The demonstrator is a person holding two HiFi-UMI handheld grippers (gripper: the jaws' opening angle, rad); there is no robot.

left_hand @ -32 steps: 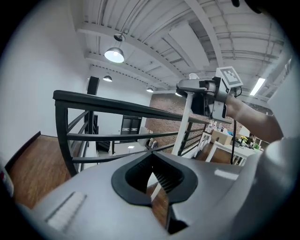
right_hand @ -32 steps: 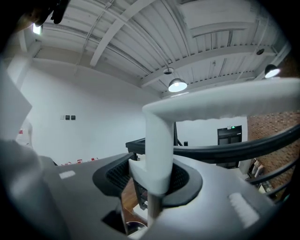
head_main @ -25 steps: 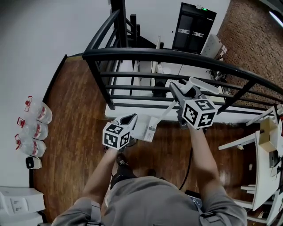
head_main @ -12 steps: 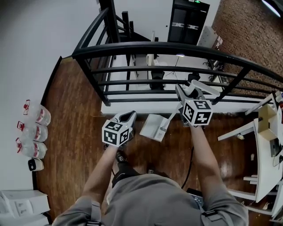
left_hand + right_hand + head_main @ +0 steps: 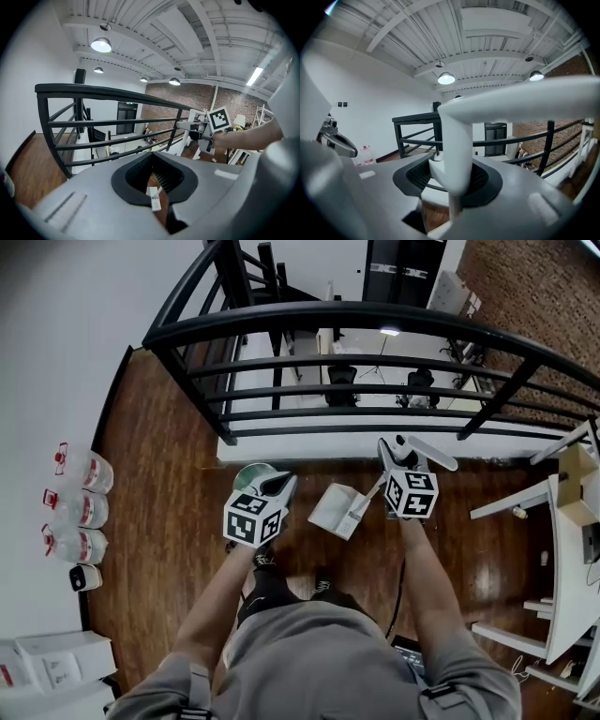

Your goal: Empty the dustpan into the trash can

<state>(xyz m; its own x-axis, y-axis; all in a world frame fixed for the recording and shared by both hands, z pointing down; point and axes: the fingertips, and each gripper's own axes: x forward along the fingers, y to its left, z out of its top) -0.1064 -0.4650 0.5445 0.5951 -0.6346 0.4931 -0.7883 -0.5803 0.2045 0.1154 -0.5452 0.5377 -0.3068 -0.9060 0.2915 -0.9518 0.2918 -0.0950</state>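
A white long-handled dustpan (image 5: 337, 510) hangs low over the wooden floor, and nothing shows in its pan. My right gripper (image 5: 392, 465) is shut on its handle (image 5: 454, 140), which runs upright through the jaws and bends into a bar above them. My left gripper (image 5: 272, 487) is left of the dustpan, its tips together with nothing between them. Under it shows part of a round pale-green rim (image 5: 246, 473), which looks like the trash can's top; the rest is hidden. From the left gripper view (image 5: 152, 158) the right gripper (image 5: 206, 136) is up on the right.
A black metal railing (image 5: 375, 320) crosses just ahead, with a drop to a lower floor behind it. Water bottles (image 5: 75, 512) line the left wall and white boxes (image 5: 47, 671) sit at the lower left. White furniture (image 5: 562, 521) stands on the right. A dark cable (image 5: 403, 587) trails over the floor.
My right gripper has come down with the dustpan, which now hangs lower, nearer the floor. My left gripper has shifted a little forward and down, over the pale-green rim.
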